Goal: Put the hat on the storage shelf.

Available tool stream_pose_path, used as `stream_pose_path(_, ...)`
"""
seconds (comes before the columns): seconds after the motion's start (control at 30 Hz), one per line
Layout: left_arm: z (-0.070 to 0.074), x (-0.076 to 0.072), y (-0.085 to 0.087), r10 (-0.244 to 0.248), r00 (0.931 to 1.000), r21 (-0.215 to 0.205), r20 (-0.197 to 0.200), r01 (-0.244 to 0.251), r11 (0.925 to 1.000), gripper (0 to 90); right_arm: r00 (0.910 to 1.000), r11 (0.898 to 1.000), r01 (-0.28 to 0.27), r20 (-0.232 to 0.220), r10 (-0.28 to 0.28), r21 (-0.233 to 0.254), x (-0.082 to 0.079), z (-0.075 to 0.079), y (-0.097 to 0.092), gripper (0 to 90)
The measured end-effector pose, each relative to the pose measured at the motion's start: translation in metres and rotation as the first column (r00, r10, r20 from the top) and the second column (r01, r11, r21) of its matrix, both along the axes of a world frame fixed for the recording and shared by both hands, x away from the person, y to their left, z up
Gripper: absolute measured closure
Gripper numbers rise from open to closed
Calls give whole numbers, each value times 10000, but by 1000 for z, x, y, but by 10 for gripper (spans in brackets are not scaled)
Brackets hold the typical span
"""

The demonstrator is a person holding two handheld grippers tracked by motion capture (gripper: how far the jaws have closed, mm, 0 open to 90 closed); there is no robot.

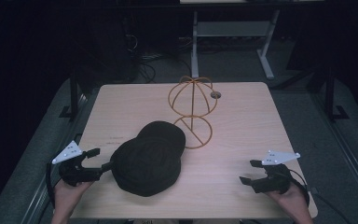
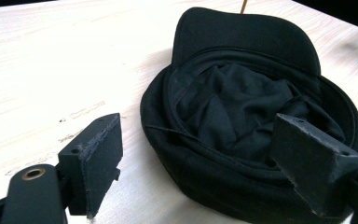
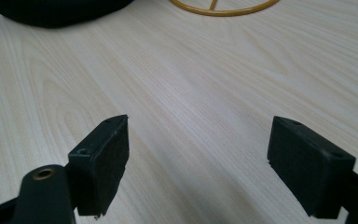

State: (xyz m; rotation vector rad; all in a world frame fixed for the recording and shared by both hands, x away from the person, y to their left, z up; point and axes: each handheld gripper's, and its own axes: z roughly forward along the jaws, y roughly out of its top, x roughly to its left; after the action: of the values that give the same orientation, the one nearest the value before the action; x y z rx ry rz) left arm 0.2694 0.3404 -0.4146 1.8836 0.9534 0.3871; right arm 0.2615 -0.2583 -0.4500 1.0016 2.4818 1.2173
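Note:
A black cap (image 1: 147, 158) lies upside down on the wooden table (image 1: 251, 126), its brim toward the far side. In the left gripper view the cap (image 2: 242, 102) shows its dark lining, and my left gripper (image 2: 200, 161) stands open with the near rim between its jaws, neither pad pressing on it. From above, the left gripper (image 1: 101, 158) is at the cap's left edge. A gold wire hat stand (image 1: 192, 109) rises just behind the cap. My right gripper (image 1: 248, 171) is open over bare wood at the front right; its own view shows the right gripper (image 3: 198, 163) holding nothing.
A small round dark object (image 1: 215, 94) lies near the table's far edge, right of the stand. The stand's base ring (image 3: 223, 7) and the cap's edge (image 3: 51, 11) sit beyond the right gripper. Desk legs (image 1: 265, 56) and cables are on the floor behind.

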Motion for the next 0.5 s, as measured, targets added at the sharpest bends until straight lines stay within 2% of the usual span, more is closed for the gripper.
stream_pose_path(0.23, 0, -2, 2, -71, 10000, -176, -13, 71, 9998, 164, 9996, 9997, -242, 116, 241, 15, -2, 6, 6, 198)
stream_pose_path(0.37, 0, -2, 4, -77, 10000, -379, -26, 76, 9993, 164, 9957, 9964, -833, 388, 838, -124, -1, 20, 22, 187)
stream_pose_path(0.5, -1, -1, 2, -84, 9999, -298, -125, 80, 9995, 164, 9883, 9896, -1429, 507, 1436, -178, 3, 34, 39, 183)
